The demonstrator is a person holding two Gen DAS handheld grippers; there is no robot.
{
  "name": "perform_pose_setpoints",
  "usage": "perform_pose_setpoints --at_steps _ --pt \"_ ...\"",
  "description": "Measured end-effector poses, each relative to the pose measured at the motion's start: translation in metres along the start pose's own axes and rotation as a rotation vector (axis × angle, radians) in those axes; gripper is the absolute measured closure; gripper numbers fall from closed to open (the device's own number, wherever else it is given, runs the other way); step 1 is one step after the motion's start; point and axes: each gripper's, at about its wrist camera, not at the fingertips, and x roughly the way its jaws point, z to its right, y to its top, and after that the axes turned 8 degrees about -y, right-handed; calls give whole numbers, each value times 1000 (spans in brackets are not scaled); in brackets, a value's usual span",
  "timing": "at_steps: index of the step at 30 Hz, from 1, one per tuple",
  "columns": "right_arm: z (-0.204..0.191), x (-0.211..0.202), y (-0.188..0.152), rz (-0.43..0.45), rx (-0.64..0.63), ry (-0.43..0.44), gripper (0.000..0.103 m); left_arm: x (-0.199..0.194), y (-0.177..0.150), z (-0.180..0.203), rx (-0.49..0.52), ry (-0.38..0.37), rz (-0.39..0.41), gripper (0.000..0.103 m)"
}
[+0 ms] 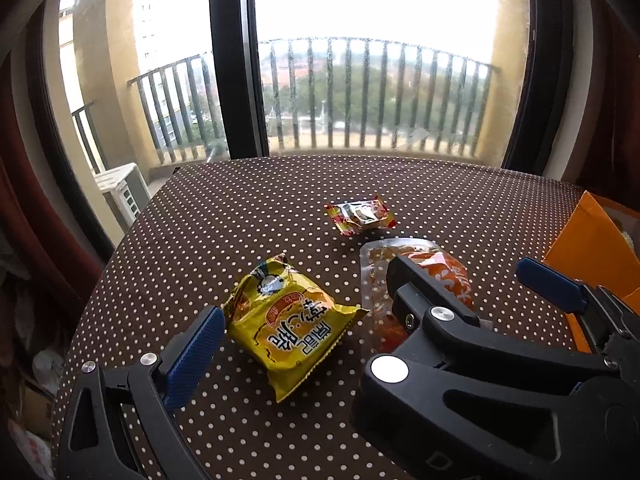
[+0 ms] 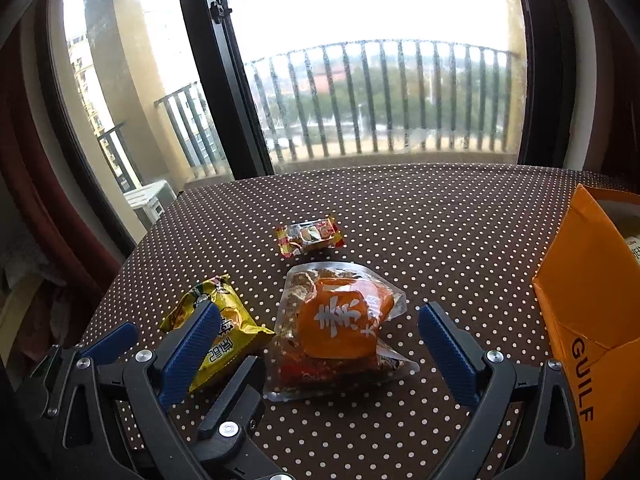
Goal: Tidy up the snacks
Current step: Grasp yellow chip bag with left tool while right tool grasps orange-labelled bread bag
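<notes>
From the left wrist, the left gripper (image 1: pixel 304 340) is seen spread wide, holding nothing, above the polka-dot tablecloth (image 1: pixel 440 192). A yellow packet (image 1: pixel 288 324) printed with Chinese characters lies between its fingers; a clear pouch (image 1: pixel 400 256) is at 1 o'clock, a small red wrapper (image 1: pixel 360 216) at 12.

From the right wrist, the right gripper (image 2: pixel 320 344) is likewise released, straddling the clear pouch (image 2: pixel 340 324). "GUILF" is read on an orange box (image 2: pixel 580 320) at 3 o'clock.

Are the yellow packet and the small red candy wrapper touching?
Apart. The left wrist view shows dotted tablecloth between the yellow packet and red candy wrapper.
</notes>
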Motion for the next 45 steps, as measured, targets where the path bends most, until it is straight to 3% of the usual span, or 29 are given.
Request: perform_pose_setpoints --at_steps 4,10,17,29,34,40,41,45 --pt "0 11 9 -19 27 17 3 5 12 1 53 13 4 3" --pt "-2 29 20 -40 25 8 3 28 23 -3 57 21 -15 3" --pt "-2 58 15 -101 20 -22 3 64 18 -19 -24 36 -118 3" --pt "-3 90 3 -180 -10 -58 3 94 6 -18 3 119 -137 1" --pt "1 101 -4 -196 5 -57 5 100 -1 -18 10 115 -144 1" --pt "-4 95 -8 -198 -30 -4 36 96 -14 -22 -38 64 -153 0" --pt "-2 92 -10 -196 -32 -27 47 96 -16 -21 -41 64 -152 0" --pt "1 87 -15 -199 -49 -21 50 89 -26 -17 -43 73 -152 1"
